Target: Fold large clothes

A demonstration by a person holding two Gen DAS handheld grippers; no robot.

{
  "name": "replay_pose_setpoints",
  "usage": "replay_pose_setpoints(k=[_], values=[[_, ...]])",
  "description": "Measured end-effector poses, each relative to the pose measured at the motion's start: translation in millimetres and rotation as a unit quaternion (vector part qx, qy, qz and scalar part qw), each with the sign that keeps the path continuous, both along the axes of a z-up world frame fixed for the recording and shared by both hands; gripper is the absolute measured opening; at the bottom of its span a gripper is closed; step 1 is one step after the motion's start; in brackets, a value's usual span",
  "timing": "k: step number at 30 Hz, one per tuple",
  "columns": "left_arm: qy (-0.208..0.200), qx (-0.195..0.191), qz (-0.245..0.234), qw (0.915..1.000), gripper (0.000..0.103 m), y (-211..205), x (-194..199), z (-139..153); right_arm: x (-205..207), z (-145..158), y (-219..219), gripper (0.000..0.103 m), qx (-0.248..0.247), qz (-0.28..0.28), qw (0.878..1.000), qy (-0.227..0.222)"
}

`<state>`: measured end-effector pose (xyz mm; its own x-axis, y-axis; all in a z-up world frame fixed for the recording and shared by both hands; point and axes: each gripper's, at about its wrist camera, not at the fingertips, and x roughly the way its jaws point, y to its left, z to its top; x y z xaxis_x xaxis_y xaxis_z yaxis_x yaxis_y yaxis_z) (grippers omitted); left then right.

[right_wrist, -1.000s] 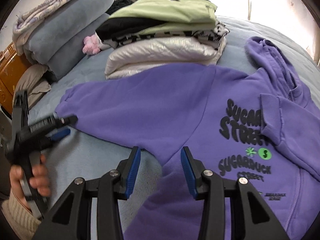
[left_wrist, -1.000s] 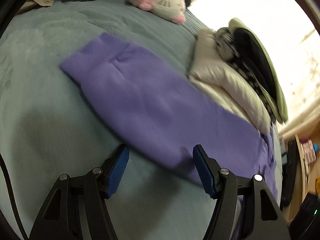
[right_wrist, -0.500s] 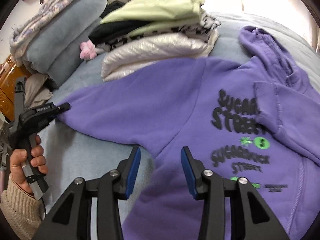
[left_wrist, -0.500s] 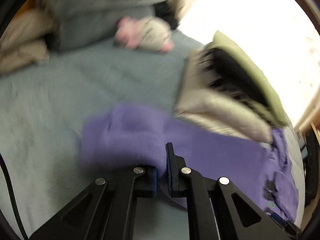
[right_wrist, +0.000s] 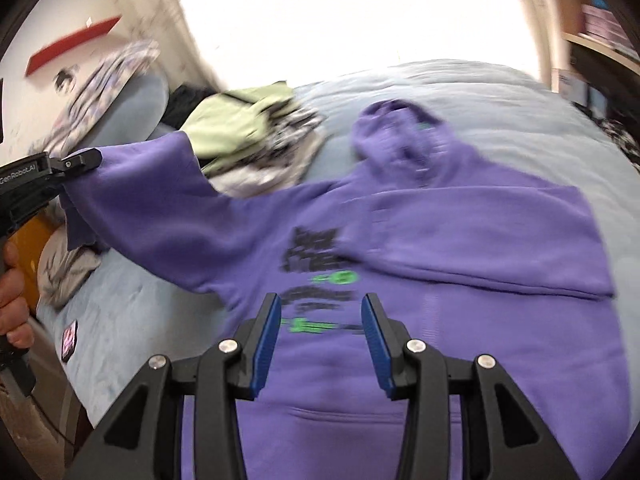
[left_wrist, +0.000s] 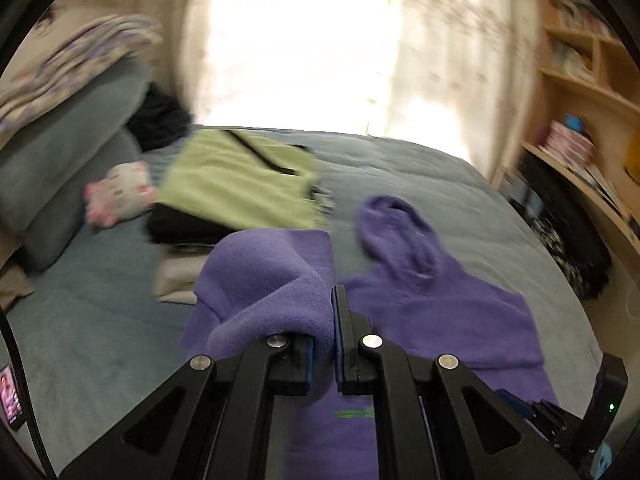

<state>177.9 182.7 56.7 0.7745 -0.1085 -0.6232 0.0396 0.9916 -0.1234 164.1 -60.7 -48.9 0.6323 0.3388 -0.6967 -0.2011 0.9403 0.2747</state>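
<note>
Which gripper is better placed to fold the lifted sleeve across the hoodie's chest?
Left. The left gripper is shut on the sleeve, lifted off the bed. The right gripper is open and empty above the hoodie front.

Both wrist views over one hoodie [right_wrist: 400, 240]

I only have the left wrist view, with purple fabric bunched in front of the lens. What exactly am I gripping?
Observer: The left gripper is shut on the cuff end of the hoodie's sleeve, lifted off the bed.
Operator: Is the other sleeve done?
Observer: Yes, the far sleeve lies folded across the hoodie chest.
Operator: And my right gripper?
Observer: The right gripper is open, empty, above the green and black print.
</note>
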Motion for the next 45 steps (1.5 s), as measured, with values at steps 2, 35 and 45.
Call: replay_pose_setpoints(k=[2, 35, 45], values=[[0.01, 0.001, -0.021, 0.9997, 0.006, -35.8, 5.8, -6.8, -4.1, -0.4, -32.9, 0.042, 0.011, -0.026, 1.0, 0.002], [0.145, -0.115, -0.065, 0.9806, 0.077, -91.5, -38.2, -138.2, 5.1, -39.5, -104.7, 0.042, 0.019, -0.007, 0.999, 0.048], [0.155, -0.118, 0.002, 0.9809, 0.077, -34.3, -53.2, -157.9, 18.1, -40.0, 0.9, 0.061, -0.171, 0.132, 0.976, 0.001]])
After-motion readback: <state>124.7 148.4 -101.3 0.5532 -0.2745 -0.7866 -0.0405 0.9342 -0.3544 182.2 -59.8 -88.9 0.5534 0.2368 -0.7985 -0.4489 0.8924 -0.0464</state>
